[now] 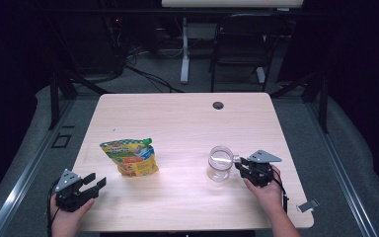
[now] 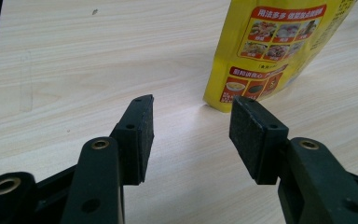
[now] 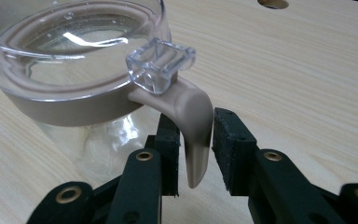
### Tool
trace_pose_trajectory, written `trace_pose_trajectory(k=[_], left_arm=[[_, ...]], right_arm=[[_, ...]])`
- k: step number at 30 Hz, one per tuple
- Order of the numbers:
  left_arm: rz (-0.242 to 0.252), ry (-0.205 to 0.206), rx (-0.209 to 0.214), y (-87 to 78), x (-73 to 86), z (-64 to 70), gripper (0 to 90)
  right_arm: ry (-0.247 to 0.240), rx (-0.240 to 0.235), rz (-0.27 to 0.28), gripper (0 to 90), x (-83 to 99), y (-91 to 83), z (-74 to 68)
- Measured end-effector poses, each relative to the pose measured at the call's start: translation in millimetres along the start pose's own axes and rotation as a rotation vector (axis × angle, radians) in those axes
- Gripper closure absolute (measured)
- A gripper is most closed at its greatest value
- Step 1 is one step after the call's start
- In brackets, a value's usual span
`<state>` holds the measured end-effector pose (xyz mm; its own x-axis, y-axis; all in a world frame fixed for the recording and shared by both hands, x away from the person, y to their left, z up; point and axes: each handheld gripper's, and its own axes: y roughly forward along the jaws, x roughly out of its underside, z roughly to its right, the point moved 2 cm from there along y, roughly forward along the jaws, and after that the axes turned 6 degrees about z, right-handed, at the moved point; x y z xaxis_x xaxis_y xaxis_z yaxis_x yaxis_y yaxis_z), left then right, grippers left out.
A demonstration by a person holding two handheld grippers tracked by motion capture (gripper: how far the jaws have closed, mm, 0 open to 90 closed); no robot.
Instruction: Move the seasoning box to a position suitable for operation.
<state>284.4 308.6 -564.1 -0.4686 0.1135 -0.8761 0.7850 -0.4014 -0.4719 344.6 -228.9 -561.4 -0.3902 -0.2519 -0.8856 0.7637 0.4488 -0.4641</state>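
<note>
At the near left corner of the wooden table (image 1: pixel 187 118), the left gripper (image 1: pixel 94 182) sits in the person's left hand (image 1: pixel 66 217) with its jaws spread wide and nothing between them. In the left gripper view the two black pads (image 2: pixel 144 135) stand well apart over bare wood, and the lower corner of the yellow pouch (image 2: pixel 270 51) lies just beyond the right-hand one, not touching it.

At the near right, the right hand (image 1: pixel 266 192) holds the right gripper (image 1: pixel 238 164) up against the clear glass jar (image 1: pixel 220 163). In the right gripper view its jaws are drawn close on either side of the beige handle (image 3: pixel 193 130) that curves down from the jar's collar; one jaw touches the handle, while a thin gap shows on the other side, so whether it is truly clamped cannot be told. A small clear tab (image 3: pixel 161 63) sits on the top of the handle.

Farther in, the pouch, with a green cap (image 1: pixel 146 141), lies flat left of centre, well apart from the jar. Near the far edge is a round cable hole (image 1: pixel 218 105)
</note>
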Motion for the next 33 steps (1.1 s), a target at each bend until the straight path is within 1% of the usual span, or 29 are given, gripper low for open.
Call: trace_pose_trajectory(k=[2, 3, 4, 5, 6, 7, 9, 10, 14, 17, 18, 22, 23, 24, 25, 27, 28, 29, 30, 31, 32, 33], left_arm=[[-0.003, 0.001, 0.001, 0.4, 0.0, -0.7, 50.5], [0.001, -0.002, 0.004, 0.7, -0.4, -0.4, 50.6], [0.001, -0.002, 0.004, 0.7, -0.4, -0.4, 50.7], [0.004, -0.004, 0.007, 1.0, -1.0, 0.0, 50.7], [0.004, -0.004, 0.007, 1.0, -1.0, 0.0, 50.7], [0.001, 0.002, 0.009, 2.0, -2.2, 0.4, 50.7], [0.004, 0.002, 0.013, 3.0, -2.8, 1.0, 50.7], [0.002, 0.005, 0.014, 3.3, -3.2, 1.4, 50.7], [-0.004, 0.014, 0.028, 6.5, -4.9, 4.6, 50.8], [0.005, 0.019, 0.046, 7.7, -7.3, 9.4, 51.1], [0.005, 0.019, 0.046, 7.7, -7.3, 9.4, 51.1], [0.027, 0.019, 0.069, 2.6, -11.7, 19.1, 51.6], [0.027, 0.019, 0.069, 2.6, -11.7, 19.1, 51.6], [0.031, 0.021, 0.074, 1.0, -12.9, 22.6, 51.6], [0.041, 0.028, 0.084, -0.7, -14.2, 28.8, 51.6], [0.04, 0.036, 0.089, -1.5, -14.7, 31.4, 51.6], [0.041, 0.047, 0.101, -2.6, -15.3, 36.1, 51.6], [0.048, 0.049, 0.107, -2.6, -15.4, 40.6, 51.5], [0.045, 0.055, 0.115, -2.9, -15.4, 44.9, 51.5], [0.039, 0.074, 0.135, -2.2, -15.1, 54.4, 51.5], [0.039, 0.074, 0.135, -2.2, -15.1, 54.4, 51.5], [0.03, 0.105, 0.157, -1.1, -14.7, 63.6, 51.5]], right_arm=[[-0.022, 0.017, -0.004, 74.9, -1.9, 0.7, -3.6], [-0.035, 0.019, -0.009, 75.2, -2.0, -0.1, -4.6], [-0.035, 0.019, -0.009, 75.2, -2.0, -0.1, -4.6], [-0.05, 0.024, -0.012, 75.8, -1.5, -1.2, -7.3], [-0.05, 0.024, -0.012, 75.8, -1.5, -1.2, -7.3], [-0.066, 0.026, -0.019, 76.0, -1.3, -2.5, -10.1], [-0.074, 0.025, -0.026, 76.0, -1.2, -3.6, -11.4], [-0.078, 0.027, -0.026, 75.9, -0.7, -5.2, -14.9], [-0.085, 0.013, -0.033, 75.5, 0.3, -10.5, -22.6], [-0.091, -0.002, -0.031, 75.5, 0.3, -12.1, -29.8], [-0.094, -0.01, -0.031, 75.6, 0.0, -12.1, -32.3], [-0.106, -0.037, -0.031, 75.6, -1.1, -11.1, -42.8], [-0.106, -0.037, -0.031, 75.6, -1.1, -11.1, -42.8], [-0.113, -0.04, -0.032, 75.6, -1.5, -10.7, -46.6], [-0.123, -0.057, -0.033, 75.7, -2.1, -9.9, -51.6], [-0.131, -0.073, -0.032, 75.7, -2.5, -8.5, -55.6], [-0.136, -0.083, -0.037, 75.7, -2.7, -7.6, -58.1], [-0.139, -0.09, -0.036, 75.7, -2.7, -6.7, -60.1], [-0.139, -0.09, -0.036, 75.7, -2.7, -6.7, -60.1], [-0.148, -0.11, -0.037, 75.7, -2.9, -5.0, -64.0], [-0.148, -0.11, -0.037, 75.7, -2.9, -5.0, -64.0], [-0.152, -0.125, -0.036, 75.7, -3.0, -4.1, -66.8]])
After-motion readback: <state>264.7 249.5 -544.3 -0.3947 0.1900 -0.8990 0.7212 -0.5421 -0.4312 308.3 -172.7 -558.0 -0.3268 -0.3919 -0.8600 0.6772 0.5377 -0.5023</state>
